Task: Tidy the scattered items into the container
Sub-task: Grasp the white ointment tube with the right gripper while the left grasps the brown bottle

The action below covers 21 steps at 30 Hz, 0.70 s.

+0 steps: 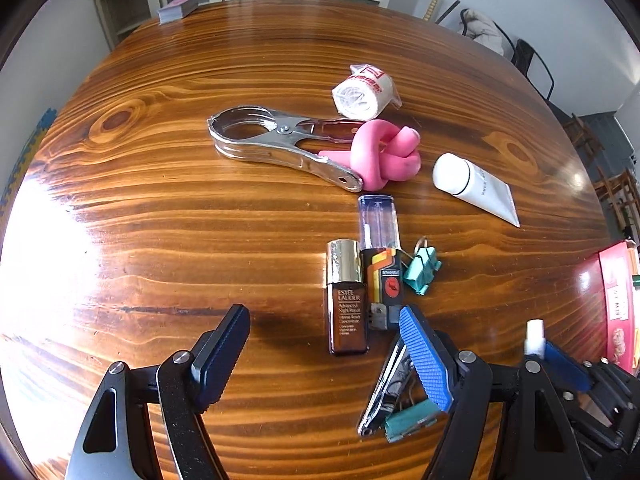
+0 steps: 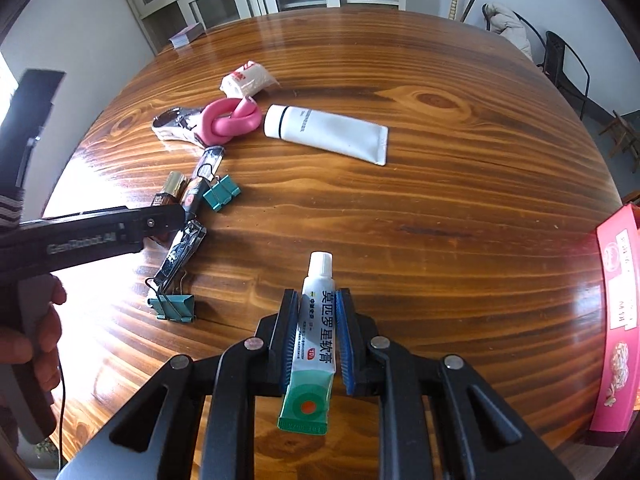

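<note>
Right now, in hand: right gripper (image 2: 316, 340) pinching ointment tube (image 2: 314, 344)
Left gripper (image 1: 324, 360): spread, holding nothing
Left to tidy: serum bottle (image 1: 347, 300), white tube (image 2: 326, 132), binder clips (image 2: 222, 192)
Pink box (image 2: 616, 320): contents unseen

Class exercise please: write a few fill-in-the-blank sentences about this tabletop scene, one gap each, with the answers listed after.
1. The right gripper is shut on a small ointment ____.
2. The left gripper is ____, holding nothing.
3. The knotted foam curler is ____ in colour.
4. The brown serum bottle has a ____ cap.

Answers: tube; open; pink; gold
</note>
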{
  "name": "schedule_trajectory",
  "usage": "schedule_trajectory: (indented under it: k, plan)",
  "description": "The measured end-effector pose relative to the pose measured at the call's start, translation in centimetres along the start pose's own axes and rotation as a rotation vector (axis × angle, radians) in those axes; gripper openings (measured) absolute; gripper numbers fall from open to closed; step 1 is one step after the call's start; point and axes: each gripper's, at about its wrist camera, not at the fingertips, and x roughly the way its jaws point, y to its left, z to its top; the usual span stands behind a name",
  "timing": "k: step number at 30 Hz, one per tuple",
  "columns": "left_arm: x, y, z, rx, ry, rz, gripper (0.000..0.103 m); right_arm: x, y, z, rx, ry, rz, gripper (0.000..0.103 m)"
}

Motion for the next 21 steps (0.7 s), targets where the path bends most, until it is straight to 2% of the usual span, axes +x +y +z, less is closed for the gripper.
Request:
schedule_trajectory:
  k: [5, 21]
  plan:
    - [-0.1, 0.5, 0.5, -0.013, -0.011, -0.02, 0.063, -0.2, -0.8, -0.1, 0.004, -0.002, 0.001, 0.021]
    - [-1.2, 2.2, -0.8, -0.022, -0.016, -0.011, 0.063, 0.4, -1.1, -0.4, 0.006, 0.011, 0.011, 0.021]
